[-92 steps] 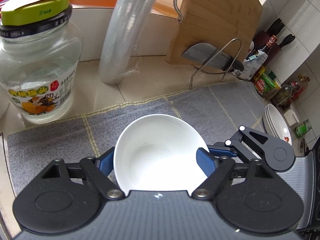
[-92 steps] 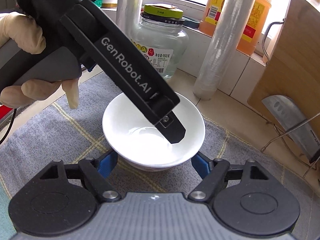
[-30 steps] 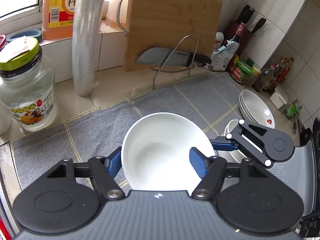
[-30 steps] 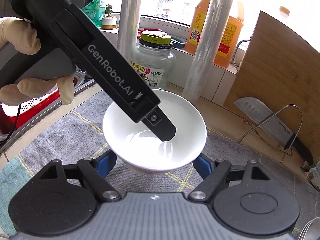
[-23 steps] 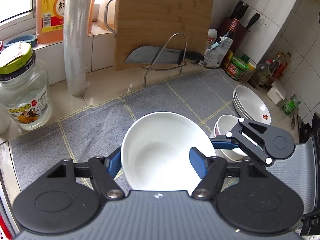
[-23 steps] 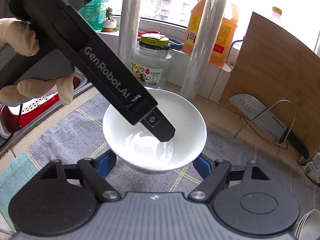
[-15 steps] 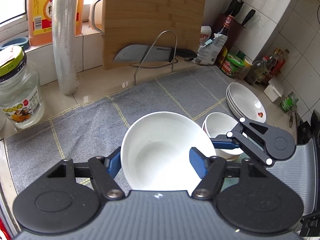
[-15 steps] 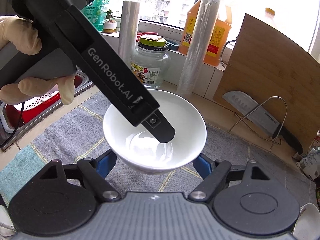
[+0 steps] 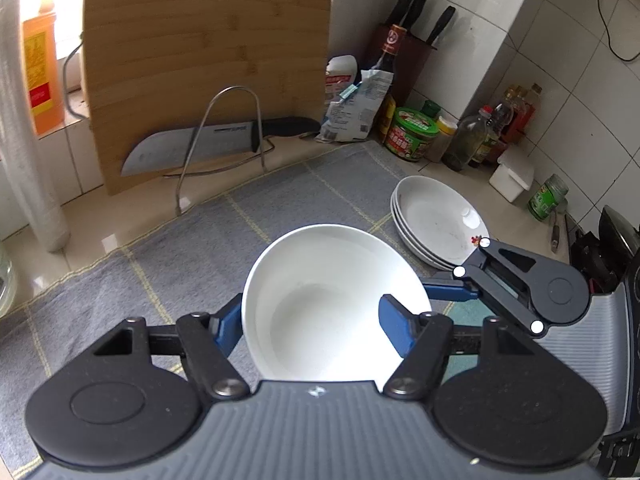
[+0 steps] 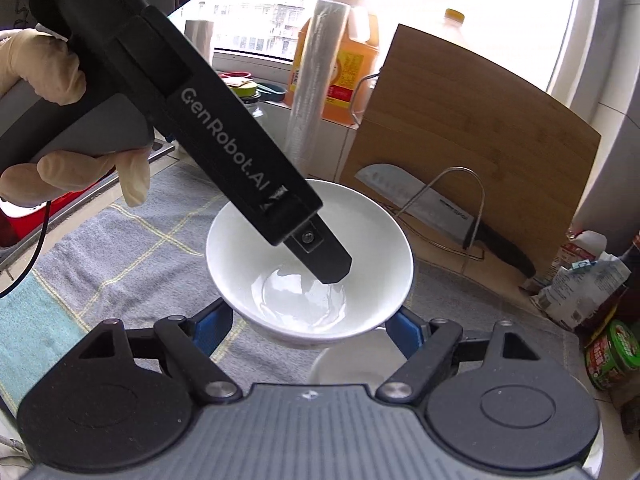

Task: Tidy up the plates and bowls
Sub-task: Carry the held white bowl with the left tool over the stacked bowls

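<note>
A white bowl (image 9: 328, 304) hangs above the grey cloth (image 9: 160, 248), held by both grippers. My left gripper (image 9: 312, 320) is shut on it, one blue pad outside the left wall and one finger (image 10: 320, 256) reaching inside. My right gripper (image 10: 308, 324) is shut on its lower sides; its blue finger (image 9: 444, 293) touches the bowl's right side in the left wrist view. Another white bowl (image 10: 352, 364) sits on the cloth just below the held one. A stack of white plates (image 9: 432, 216) lies to the right.
A bamboo cutting board (image 9: 200, 60) and a cleaver (image 9: 192, 148) on a wire rack stand at the back. Sauce jars and bottles (image 9: 412, 132) crowd the corner. A film roll (image 10: 316, 80) and oil jug stand by the window. A gloved hand (image 10: 44, 64) holds the left gripper.
Both grippers have carried the bowl to the right along the counter and a little up. The glass jar has left view, the plates are nearer, and the second bowl is now under the held one.
</note>
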